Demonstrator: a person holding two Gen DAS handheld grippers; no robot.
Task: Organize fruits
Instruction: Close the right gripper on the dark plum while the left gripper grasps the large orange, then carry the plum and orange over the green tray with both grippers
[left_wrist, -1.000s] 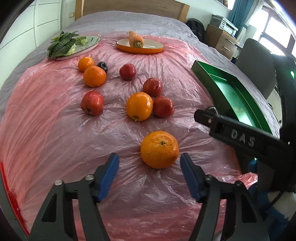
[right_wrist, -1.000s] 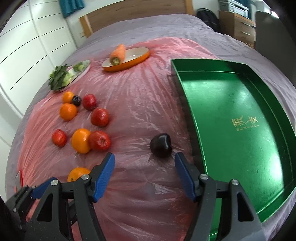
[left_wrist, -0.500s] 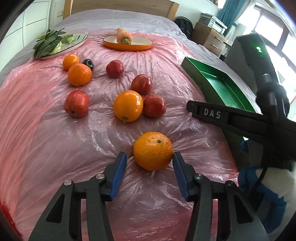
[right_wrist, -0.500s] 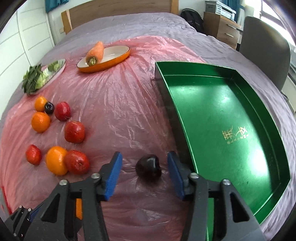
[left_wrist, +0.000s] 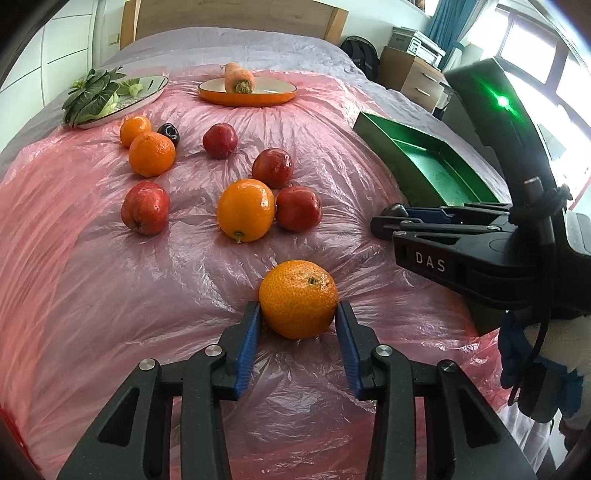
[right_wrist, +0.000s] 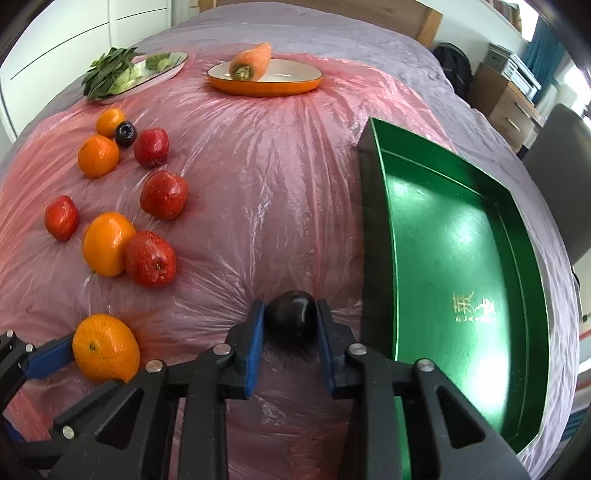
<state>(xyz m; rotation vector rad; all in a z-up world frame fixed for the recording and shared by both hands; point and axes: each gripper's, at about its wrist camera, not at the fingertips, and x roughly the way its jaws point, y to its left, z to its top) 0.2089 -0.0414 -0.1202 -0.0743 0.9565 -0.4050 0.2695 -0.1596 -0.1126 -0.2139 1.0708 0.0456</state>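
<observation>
The near orange (left_wrist: 298, 309) is being closed on by the left gripper (left_wrist: 298, 325); the dark plum (right_wrist: 291, 317) is clamped in the right gripper (right_wrist: 290, 332). Lifting toward the green tray (right_wrist: 461, 258) at right is called for next

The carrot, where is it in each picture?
Left wrist view: the carrot lies at the top, a little left of the middle, on the orange dish.
Right wrist view: the carrot lies at the top, left of the middle, on the same dish.
Shared landmark: the green tray, to the carrot's lower right in both.
</observation>
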